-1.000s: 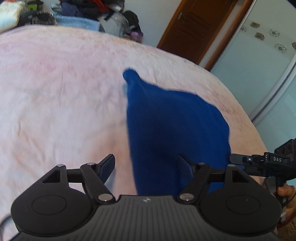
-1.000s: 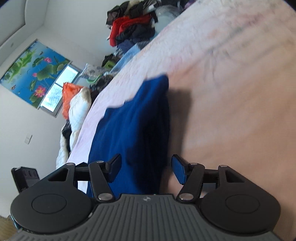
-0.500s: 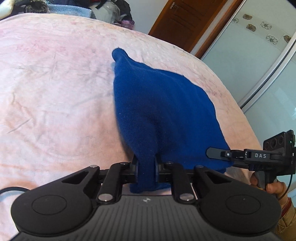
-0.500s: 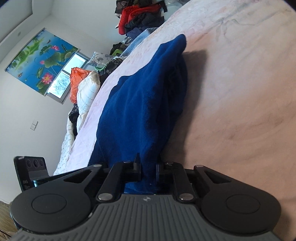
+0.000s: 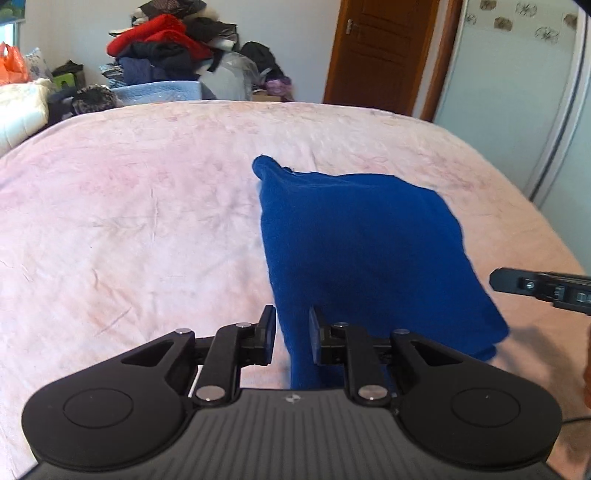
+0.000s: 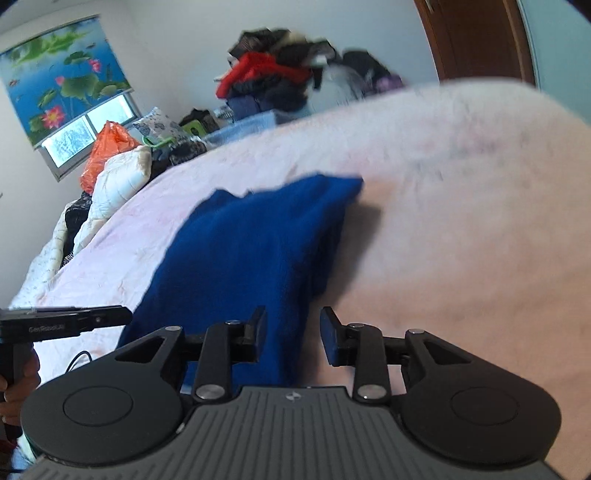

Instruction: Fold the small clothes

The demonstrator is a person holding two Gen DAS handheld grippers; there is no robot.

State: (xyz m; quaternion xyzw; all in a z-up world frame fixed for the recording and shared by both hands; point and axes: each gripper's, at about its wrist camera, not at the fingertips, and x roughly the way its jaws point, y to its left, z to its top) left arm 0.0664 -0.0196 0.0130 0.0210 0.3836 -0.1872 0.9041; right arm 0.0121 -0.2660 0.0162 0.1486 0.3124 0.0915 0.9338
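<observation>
Both tongs have let go of the cloth (image 5: 362, 251) since half a second ago.
Left tongs (image 5: 292, 334) and right tongs (image 6: 293, 334) spread, cloth edge between, lying on bed (image 5: 129, 221).

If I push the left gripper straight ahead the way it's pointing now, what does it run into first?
Most likely the blue garment: its near edge already sits between the left gripper's open fingers, which no longer clamp it. Beyond that lies only the pink bedspread. Depth is hard to judge here.

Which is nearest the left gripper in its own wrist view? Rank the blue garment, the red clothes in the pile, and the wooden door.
1. Blue garment: between the left gripper's fingers.
2. Red clothes and wooden door: both beyond the bed, left and right; too close to call.
</observation>
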